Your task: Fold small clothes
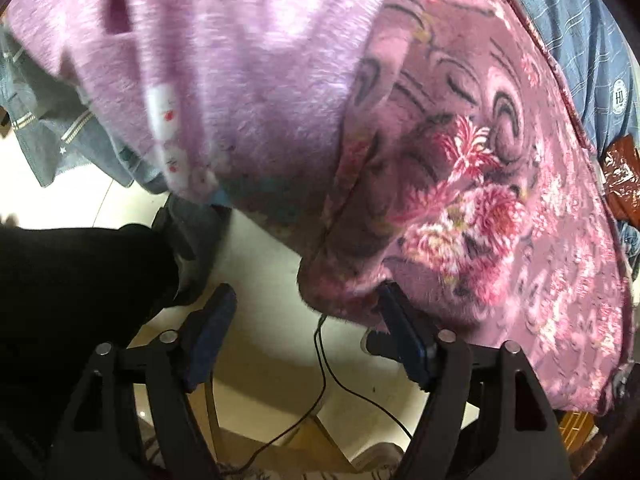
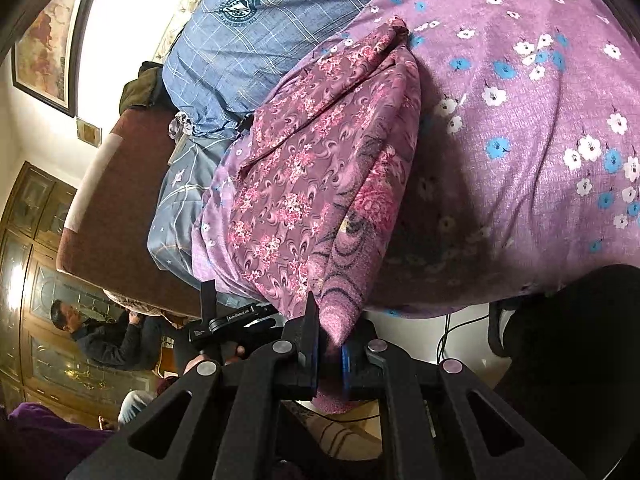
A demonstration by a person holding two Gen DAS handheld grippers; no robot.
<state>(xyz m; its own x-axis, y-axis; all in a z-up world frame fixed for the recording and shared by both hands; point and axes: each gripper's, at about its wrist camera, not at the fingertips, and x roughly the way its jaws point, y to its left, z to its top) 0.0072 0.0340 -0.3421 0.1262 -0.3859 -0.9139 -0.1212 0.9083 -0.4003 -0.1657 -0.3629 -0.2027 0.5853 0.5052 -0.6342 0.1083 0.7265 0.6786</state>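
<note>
My right claw (image 2: 330,354) pinches the floral garment (image 2: 316,184) by a corner, to keep it lifted. My left claw (image 1: 306,344) stands wide at six o'clock, holding nothing, ready to regrip.

A home bedroom: quilt-heaped bed (image 2: 100,208), framed picture (image 2: 44,52), glass-fronted wooden cabinet (image 2: 36,264).

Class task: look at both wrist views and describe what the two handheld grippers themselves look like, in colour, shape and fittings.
Each gripper, left gripper and right gripper, has a black angular frame with slot cut-outs and round silver pivot pins. The fingers are flat black bars faced with dark blue pads.
</note>
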